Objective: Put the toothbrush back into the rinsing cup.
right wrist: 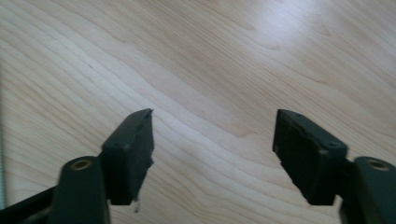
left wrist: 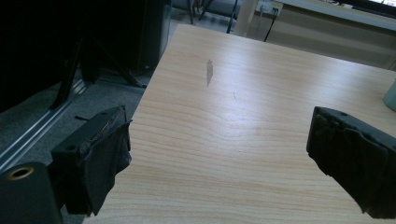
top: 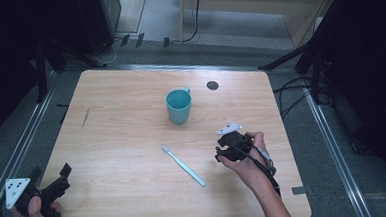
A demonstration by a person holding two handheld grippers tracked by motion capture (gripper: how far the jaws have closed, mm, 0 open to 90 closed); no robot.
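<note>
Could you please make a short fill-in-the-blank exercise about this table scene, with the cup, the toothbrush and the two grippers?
1. The cup on the table stands upright and its colour is ____.
2. The toothbrush lies flat on the table, nearer to the ____ gripper than to the other one.
3. The jaws of the right gripper are open, and between them is nothing but bare ____.
4. The left gripper is at the table's near left corner, and its jaws are ____.

Missing words: teal; right; wood; open
</note>
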